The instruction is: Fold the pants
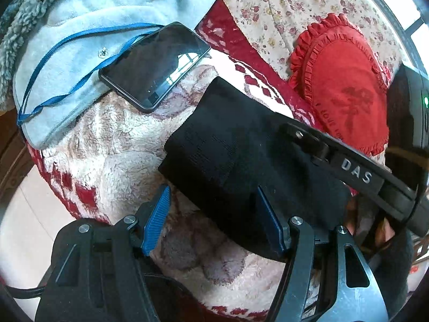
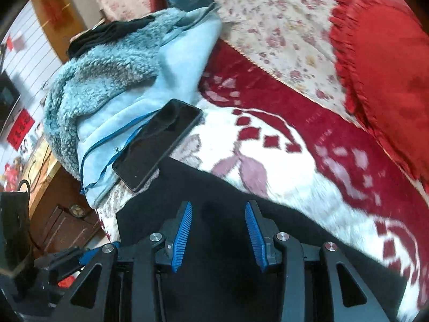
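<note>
The black pants (image 1: 236,147) lie folded into a compact bundle on the red and white fleece blanket (image 1: 107,145). My left gripper (image 1: 214,204) is open, its blue fingertips (image 1: 161,209) low at the bundle's near edge, the right finger against the black cloth. The right gripper's black body (image 1: 356,171) reaches across the bundle from the right. In the right wrist view the pants (image 2: 219,196) fill the space under my right gripper (image 2: 218,214), which is open with nothing between its blue pads (image 2: 185,225).
A black phone (image 1: 155,64) with a blue lanyard (image 1: 53,56) rests on a light blue fleece jacket (image 1: 80,21) at the back left. A red frilled heart cushion (image 1: 348,80) lies on a floral sheet (image 1: 268,5) at the back right. The bed's edge drops to the floor at left.
</note>
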`<move>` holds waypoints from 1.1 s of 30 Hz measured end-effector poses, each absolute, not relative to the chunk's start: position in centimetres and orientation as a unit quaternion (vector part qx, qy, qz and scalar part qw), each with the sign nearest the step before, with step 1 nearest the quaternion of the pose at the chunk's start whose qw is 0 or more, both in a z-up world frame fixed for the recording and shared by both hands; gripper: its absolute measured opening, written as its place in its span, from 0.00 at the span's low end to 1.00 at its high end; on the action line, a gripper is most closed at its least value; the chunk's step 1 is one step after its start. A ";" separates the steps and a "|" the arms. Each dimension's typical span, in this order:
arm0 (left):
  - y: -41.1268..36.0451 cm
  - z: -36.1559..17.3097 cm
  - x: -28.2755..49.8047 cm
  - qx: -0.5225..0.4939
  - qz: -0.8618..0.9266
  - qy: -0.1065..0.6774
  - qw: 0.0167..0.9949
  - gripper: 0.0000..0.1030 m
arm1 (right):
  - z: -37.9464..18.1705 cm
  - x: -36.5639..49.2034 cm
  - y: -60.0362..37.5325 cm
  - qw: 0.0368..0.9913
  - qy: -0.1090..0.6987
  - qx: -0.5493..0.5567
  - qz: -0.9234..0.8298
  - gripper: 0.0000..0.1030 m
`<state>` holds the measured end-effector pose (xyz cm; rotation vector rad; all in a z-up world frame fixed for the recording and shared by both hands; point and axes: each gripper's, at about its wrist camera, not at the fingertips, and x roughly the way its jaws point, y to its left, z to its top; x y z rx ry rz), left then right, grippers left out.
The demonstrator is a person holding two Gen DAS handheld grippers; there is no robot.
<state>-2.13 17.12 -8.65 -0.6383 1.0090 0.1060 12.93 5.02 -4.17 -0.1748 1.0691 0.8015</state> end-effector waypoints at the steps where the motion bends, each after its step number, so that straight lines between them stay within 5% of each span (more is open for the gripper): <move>1: 17.2 -8.8 -2.1 -0.302 0.050 0.475 0.825 0.63 | -4.2 13.1 5.6 0.777 0.493 -0.090 0.380 0.39; 19: 17.5 -10.1 -0.8 -0.321 0.052 0.467 0.822 0.75 | -6.9 15.5 12.2 0.684 0.497 -0.207 0.492 0.45; 22: 17.5 -10.1 -0.7 -0.321 0.054 0.463 0.824 0.75 | -6.9 15.3 12.7 0.687 0.488 -0.227 0.488 0.36; 24: 17.6 -10.1 -0.7 -0.321 0.055 0.460 0.826 0.68 | -6.8 14.6 12.9 0.695 0.476 -0.235 0.485 0.25; 26: 17.8 -9.9 -0.9 -0.321 0.063 0.453 0.829 0.44 | -6.7 14.0 12.7 0.704 0.466 -0.235 0.481 0.21; 28: 17.8 -9.4 -1.2 -0.313 0.066 0.443 0.837 0.31 | -6.4 13.7 12.2 0.712 0.463 -0.227 0.477 0.16; 33: 17.2 -8.3 -1.7 -0.294 0.062 0.432 0.851 0.22 | -4.5 14.0 10.6 0.727 0.465 -0.154 0.480 0.10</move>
